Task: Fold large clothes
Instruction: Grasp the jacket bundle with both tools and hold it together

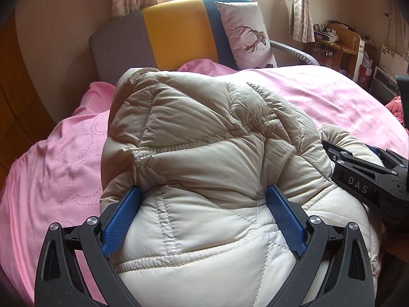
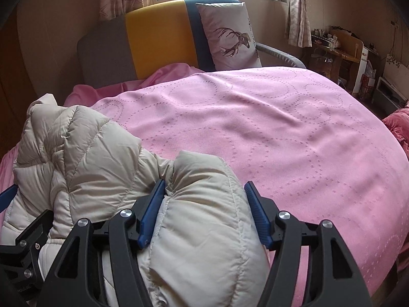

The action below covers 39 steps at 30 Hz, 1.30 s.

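Beige puffer jacket (image 1: 204, 138) is sitting bunched, seemingly half-folded, on the pink bed (image 2: 281, 133); left hand-held gripper (image 1: 204, 217) and right hand-held gripper (image 2: 204, 212) are both clamping it.

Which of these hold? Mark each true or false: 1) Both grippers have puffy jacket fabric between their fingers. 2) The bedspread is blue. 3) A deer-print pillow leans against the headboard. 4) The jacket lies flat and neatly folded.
1) True: the left gripper and the right gripper each straddle a bulge of the beige puffer jacket.
2) False: the bedspread is pink with dotted circles.
3) True: the deer pillow stands against the headboard.
4) False: the jacket is bunched in a heap.
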Tool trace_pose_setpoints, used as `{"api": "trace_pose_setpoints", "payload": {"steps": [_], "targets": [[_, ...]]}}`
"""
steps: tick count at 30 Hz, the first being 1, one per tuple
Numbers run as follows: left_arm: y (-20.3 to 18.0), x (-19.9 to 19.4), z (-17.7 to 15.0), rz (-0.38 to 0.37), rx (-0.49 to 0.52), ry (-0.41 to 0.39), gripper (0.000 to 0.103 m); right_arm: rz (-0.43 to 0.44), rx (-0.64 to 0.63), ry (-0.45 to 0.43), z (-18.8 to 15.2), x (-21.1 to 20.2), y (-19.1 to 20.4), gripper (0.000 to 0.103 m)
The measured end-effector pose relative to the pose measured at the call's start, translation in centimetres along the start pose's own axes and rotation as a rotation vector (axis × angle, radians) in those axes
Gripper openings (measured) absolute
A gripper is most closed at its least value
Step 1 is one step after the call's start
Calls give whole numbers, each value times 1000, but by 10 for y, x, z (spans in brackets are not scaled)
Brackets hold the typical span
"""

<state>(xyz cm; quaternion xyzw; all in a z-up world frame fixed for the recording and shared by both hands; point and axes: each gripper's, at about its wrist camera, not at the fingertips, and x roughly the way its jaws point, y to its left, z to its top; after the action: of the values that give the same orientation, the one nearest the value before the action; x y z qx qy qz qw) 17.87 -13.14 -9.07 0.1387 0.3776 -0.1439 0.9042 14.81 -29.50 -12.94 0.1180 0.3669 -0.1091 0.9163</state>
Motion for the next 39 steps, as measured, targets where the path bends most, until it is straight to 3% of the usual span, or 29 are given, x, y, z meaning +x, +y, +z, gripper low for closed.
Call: {"api": "trace_pose_setpoints", "payload": {"steps": [4, 8, 14, 17, 26, 36, 39], "targets": [[6, -22, 10, -3, 24, 10, 97, 4, 12, -18, -2, -4, -3, 66], [12, -34, 32, 61, 38, -14, 97, 0, 31, -30, -2, -8, -5, 69], [5, 16, 62, 175, 82, 44, 99, -36, 31, -47, -4, -13, -2, 74], [4, 41, 57, 154, 70, 92, 100, -31, 58, -26, -3, -9, -8, 76], [11, 73, 50, 99, 23, 115, 100, -65, 54, -3, 0, -2, -2, 77], [12, 43, 38, 148, 5, 55, 100, -82, 21, -37, -3, -8, 2, 84], [18, 25, 30, 129, -18, 41, 100, -85, 7, -50, -2, -14, 4, 88]]}}
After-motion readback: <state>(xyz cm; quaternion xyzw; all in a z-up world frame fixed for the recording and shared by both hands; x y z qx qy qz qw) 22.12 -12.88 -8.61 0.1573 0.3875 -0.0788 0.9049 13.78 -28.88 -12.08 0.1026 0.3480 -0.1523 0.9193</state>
